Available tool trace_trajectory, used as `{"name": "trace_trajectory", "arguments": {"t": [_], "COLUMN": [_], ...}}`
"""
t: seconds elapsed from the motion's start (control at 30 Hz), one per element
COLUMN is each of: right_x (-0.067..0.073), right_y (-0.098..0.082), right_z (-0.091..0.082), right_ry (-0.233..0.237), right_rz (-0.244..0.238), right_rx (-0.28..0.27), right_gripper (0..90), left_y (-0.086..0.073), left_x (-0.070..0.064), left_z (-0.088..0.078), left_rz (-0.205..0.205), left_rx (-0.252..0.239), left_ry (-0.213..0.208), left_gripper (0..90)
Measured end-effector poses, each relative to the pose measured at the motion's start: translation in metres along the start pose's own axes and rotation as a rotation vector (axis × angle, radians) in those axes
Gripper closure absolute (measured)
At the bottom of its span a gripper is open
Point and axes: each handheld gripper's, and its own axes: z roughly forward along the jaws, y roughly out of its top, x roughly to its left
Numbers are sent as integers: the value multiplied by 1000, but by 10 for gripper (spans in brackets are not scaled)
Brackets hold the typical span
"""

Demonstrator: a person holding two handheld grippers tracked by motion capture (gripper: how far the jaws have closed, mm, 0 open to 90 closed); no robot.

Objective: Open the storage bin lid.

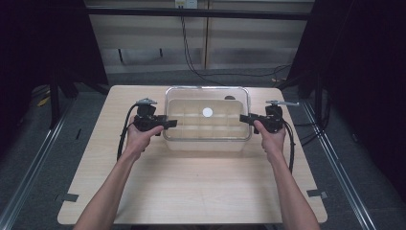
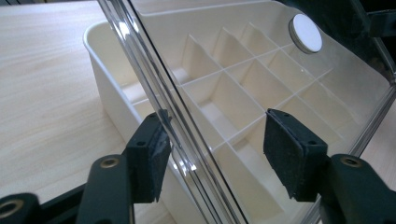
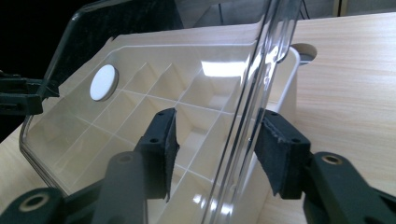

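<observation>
A clear lid [image 1: 207, 98] is shown over a cream compartment box [image 1: 207, 139], which stands at the middle of the desk [image 1: 191, 191], slightly toward its far edge. The lid is a thin, rigid sheet of transparent plastic with a raised rim and a white round disc [image 1: 207, 112] near its centre; it is judged light, stiff, smooth and rather slippery, and liable to crack or flex if squeezed hard. In the gripper views it appears tilted or lifted relative to the box, not seated flat. Its long axis runs left to right across the desk, parallel to the box's long side.

The short end rims are judged the best places for a hold, one at each end. The left gripper [image 2: 217, 156] straddles the lid's left rim: one of its fingers [image 2: 149, 163] lies against the rim, the other stands clear on the inner side, so the rim is not yet clamped. The right gripper [image 3: 217, 151] straddles the right rim in the same way, with gaps on both sides. No earlier state is implied. Inside the box, thin dividers [image 2: 233, 93] form a grid of empty cells.
</observation>
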Motion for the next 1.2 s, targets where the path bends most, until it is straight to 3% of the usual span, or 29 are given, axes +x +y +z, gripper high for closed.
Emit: {"name": "trace_trajectory", "arguments": {"t": [0.13,0.43,0.6,0.73,0.93,1.2], "right_x": [-1,2,10,8,11,14], "right_y": [-1,2,6,8,10,13], "right_z": [-5,-11,-13,-17,-20,-24], "right_ry": [-7,-9,-46,-10,15,22], "right_rz": [-3,9,-18,11,-2,4], "right_rx": [-16,-28,-8,-39,-45,-62], "right_gripper": [591,627,615,651,666,689], "left_y": [1,3,4,5,7,9], "left_x": [-1,-4,-6,-8,-8,-12], "left_z": [-4,-10,-12,-16,-21,-30], "left_rz": [-1,5,11,10,14,33], "left_rx": [-20,-35,-38,-43,-62,-84], "left_ry": [-1,4,9,4,-25,-25], "left_gripper": [483,525,537,543,551,588]}}
